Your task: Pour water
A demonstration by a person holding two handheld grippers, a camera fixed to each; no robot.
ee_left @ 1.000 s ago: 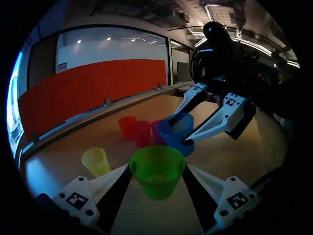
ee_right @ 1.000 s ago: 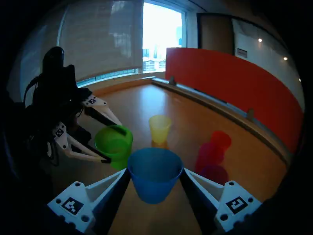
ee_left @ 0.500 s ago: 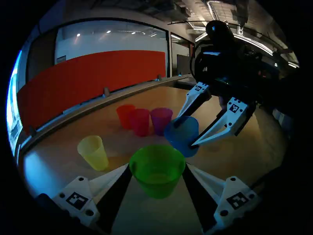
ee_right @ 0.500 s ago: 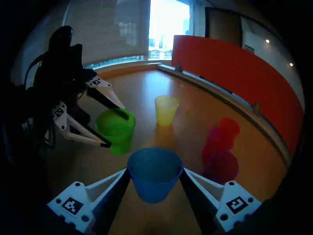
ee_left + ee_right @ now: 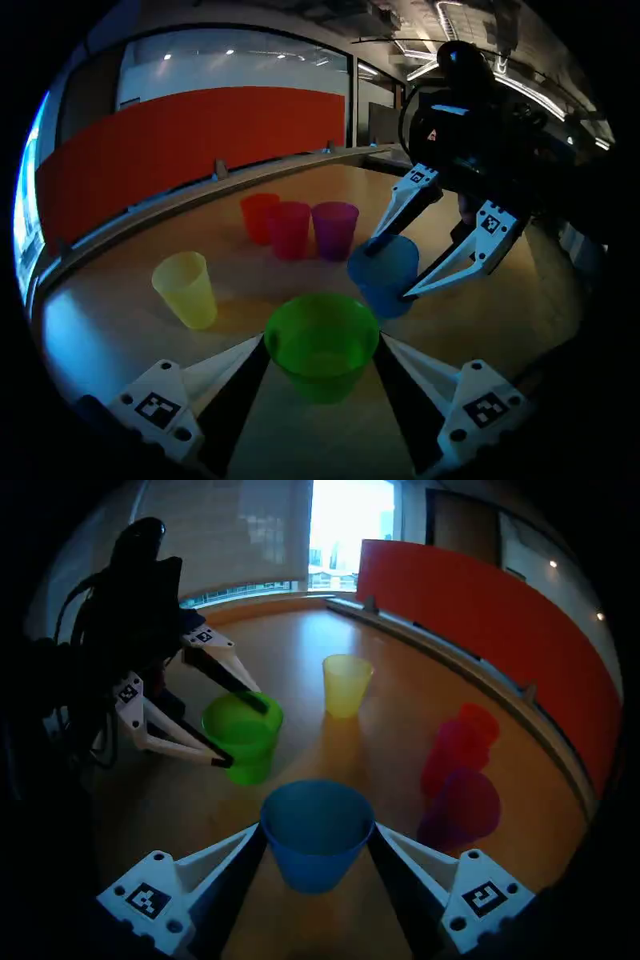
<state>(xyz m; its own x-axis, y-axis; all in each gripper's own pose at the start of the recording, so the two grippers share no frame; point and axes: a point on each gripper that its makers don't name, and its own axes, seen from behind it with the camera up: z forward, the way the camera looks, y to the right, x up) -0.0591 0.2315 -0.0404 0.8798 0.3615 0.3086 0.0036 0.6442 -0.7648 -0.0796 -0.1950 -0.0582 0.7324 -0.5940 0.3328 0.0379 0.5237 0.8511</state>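
Observation:
In the left gripper view my left gripper (image 5: 322, 352) is shut on a green cup (image 5: 322, 342), held upright with a little liquid at its bottom. Beyond it, to the right, the right gripper (image 5: 390, 274) holds a blue cup (image 5: 382, 272) upright just above the wooden table (image 5: 104, 344). In the right gripper view my right gripper (image 5: 317, 840) is shut on the blue cup (image 5: 317, 832), and the left gripper (image 5: 240, 732) with the green cup (image 5: 242, 736) is farther off on the left.
A yellow cup (image 5: 186, 288) stands alone on the table to the left. Red (image 5: 258, 216), pink (image 5: 288, 230) and purple (image 5: 334, 229) cups stand grouped behind. An orange wall panel (image 5: 176, 136) runs along the table's far edge. A window (image 5: 352, 520) lies beyond.
The blue cup and right gripper have sunk lower and drifted right, away from the green cup. The three grouped cups, partly hidden before, now stand in plain sight.

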